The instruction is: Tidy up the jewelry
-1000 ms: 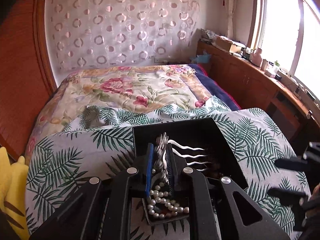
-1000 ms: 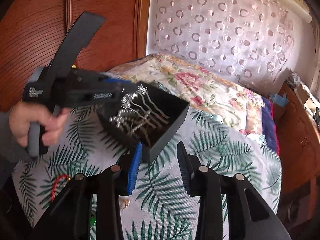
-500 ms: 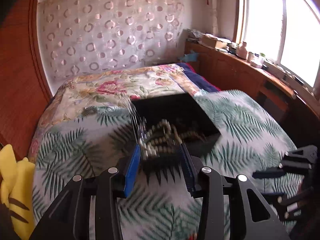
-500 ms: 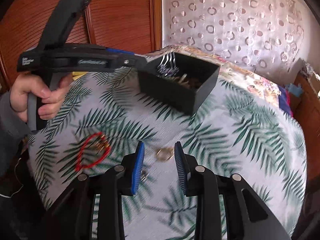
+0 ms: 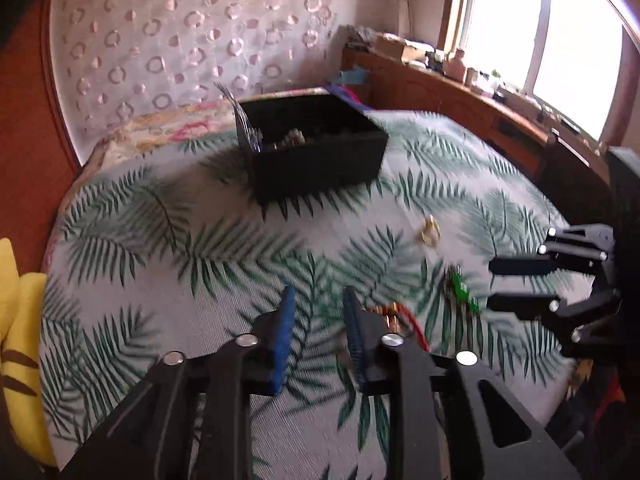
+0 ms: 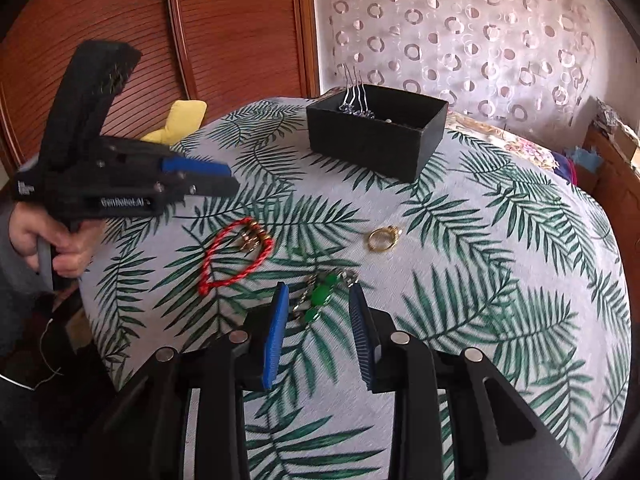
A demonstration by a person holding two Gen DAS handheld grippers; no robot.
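Note:
A black box (image 6: 376, 134) with a silver hair comb and beads inside stands on the leaf-print table (image 6: 500, 260); it also shows in the left wrist view (image 5: 316, 148). On the cloth lie a red cord bracelet (image 6: 236, 254), a gold ring (image 6: 382, 238) and a green bead piece (image 6: 320, 298). My right gripper (image 6: 318, 300) is open, its fingers either side of the green piece. My left gripper (image 5: 318, 304) is open and empty, above the cloth beside the red bracelet (image 5: 404, 318). The ring (image 5: 430, 232) and green piece (image 5: 462, 290) lie to its right.
A yellow plush (image 6: 180, 120) sits at the table's far left edge. A wooden wardrobe (image 6: 200, 40) stands behind it. A flowered bed (image 5: 160, 128) lies beyond the table. A wooden counter under the window (image 5: 480, 100) runs along the right.
My left gripper let go of the comb in the box and drew back toward the near side, open. My right gripper moved down over the green bead piece.

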